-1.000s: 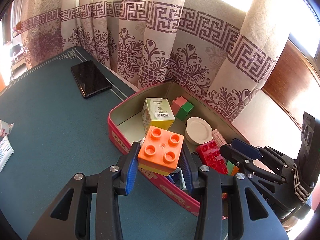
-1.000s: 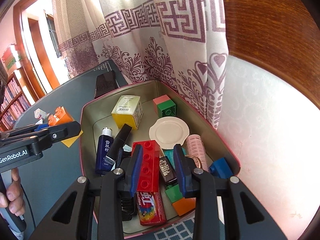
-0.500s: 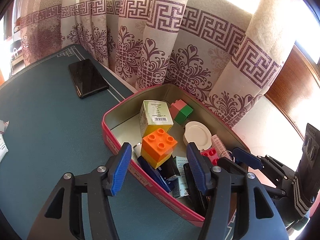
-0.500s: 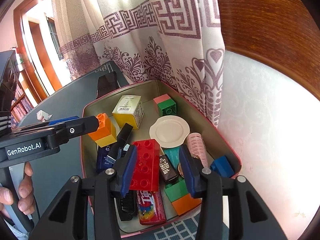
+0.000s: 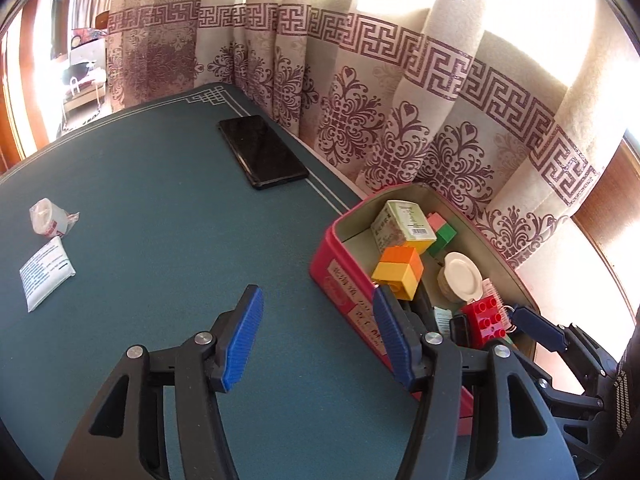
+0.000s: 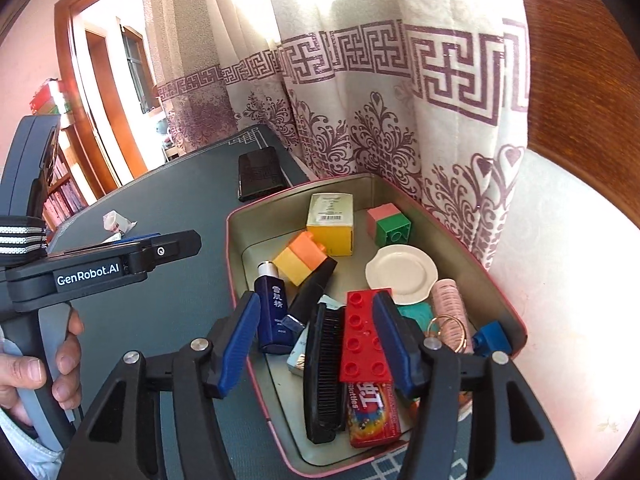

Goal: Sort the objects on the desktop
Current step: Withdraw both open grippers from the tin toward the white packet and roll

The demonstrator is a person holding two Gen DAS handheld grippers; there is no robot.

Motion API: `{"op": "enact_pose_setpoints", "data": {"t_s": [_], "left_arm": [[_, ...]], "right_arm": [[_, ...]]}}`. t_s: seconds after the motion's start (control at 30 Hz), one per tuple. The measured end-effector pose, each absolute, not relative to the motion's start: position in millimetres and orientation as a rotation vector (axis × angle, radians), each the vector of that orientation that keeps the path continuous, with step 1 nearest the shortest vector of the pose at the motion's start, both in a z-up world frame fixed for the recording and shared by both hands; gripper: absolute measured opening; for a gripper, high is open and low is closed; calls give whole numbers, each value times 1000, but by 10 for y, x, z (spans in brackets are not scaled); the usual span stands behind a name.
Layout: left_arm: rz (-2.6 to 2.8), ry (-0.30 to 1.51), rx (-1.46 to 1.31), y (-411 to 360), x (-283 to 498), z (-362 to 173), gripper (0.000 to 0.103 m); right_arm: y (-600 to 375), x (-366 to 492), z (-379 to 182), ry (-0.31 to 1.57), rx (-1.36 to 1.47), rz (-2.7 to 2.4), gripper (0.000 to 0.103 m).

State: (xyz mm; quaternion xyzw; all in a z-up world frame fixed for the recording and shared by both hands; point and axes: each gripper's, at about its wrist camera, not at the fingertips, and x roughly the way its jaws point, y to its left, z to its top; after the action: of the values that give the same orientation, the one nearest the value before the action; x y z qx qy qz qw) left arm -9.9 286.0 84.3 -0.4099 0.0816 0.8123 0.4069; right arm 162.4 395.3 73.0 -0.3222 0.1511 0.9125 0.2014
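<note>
Lettering "GenRobot.AI" on left gripper [image 6: 160,246], barcode on yellow box [image 6: 331,220], blurred candy pack [image 6: 372,412]

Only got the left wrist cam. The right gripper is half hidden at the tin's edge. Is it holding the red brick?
Observer: No. The right gripper has its jaws opening. The red brick lies between them in the tin, with the left pad well clear of it.
Operator: What's under the brick?
Observer: Its near end rests on a red candy pack.
Operator: Anything beside it?
Observer: A black comb lies along its left side.
Operator: And left of the comb?
Observer: A dark blue bottle, silver cap pointing toward the tin's far wall.
</note>
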Motion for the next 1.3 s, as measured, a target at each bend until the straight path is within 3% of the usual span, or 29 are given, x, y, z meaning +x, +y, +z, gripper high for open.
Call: {"op": "enact_pose_setpoints", "data": {"t_s": [0.3, 0.9, 1.3], "left_arm": [[2185, 129, -1109, 2211, -524, 806, 61], [2475, -15, -1188, 1047, -1561, 610, 61], [2443, -106, -1191, 1039, -2047, 518, 61]], "right_arm": [[3544, 1356, 797, 365, -920, 2645, 79], [3014, 893, 679, 334, -1059, 2754, 80], [2944, 709, 517, 353, -1141, 2754, 80]]}}
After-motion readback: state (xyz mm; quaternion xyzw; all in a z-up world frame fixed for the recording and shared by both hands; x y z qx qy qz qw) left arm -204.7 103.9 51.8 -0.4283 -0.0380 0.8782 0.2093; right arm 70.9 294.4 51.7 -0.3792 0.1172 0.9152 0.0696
